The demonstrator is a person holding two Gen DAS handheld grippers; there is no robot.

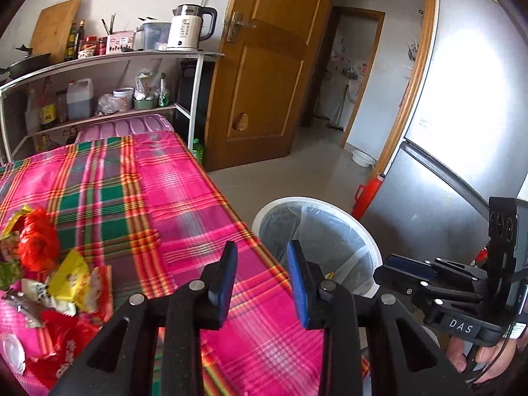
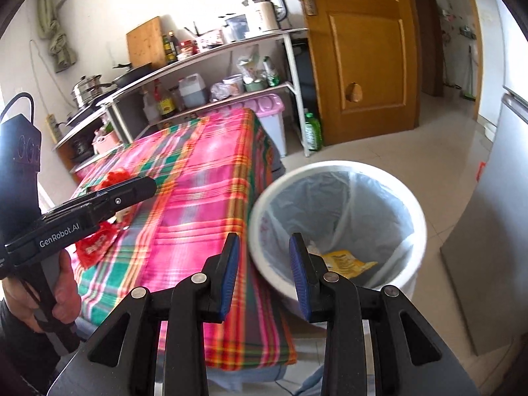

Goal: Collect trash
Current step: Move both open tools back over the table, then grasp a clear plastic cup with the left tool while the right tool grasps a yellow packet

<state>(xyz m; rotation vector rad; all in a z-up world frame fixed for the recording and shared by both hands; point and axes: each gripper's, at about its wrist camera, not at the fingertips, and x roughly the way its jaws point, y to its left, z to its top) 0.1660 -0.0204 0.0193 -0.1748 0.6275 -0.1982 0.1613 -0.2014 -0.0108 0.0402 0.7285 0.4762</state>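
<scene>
A pile of trash lies at the left of the plaid-covered table (image 1: 184,198): a red plastic bag (image 1: 36,241), a yellow wrapper (image 1: 71,277) and red wrappers (image 1: 66,336). A white bin (image 1: 316,247) with a clear liner stands on the floor beside the table's right edge; in the right wrist view the bin (image 2: 336,227) holds a yellow wrapper (image 2: 346,262). My left gripper (image 1: 262,277) is open and empty above the table edge, right of the pile. My right gripper (image 2: 264,274) is open and empty, between the table edge and the bin's rim. Red wrappers (image 2: 95,244) show behind the left gripper.
A shelf rack (image 1: 109,62) with a kettle (image 1: 191,26), bottles and jars stands behind the table. A wooden door (image 1: 264,76) is open to a hallway. A silver fridge (image 1: 462,132) stands right of the bin, with a red container (image 1: 368,196) at its foot.
</scene>
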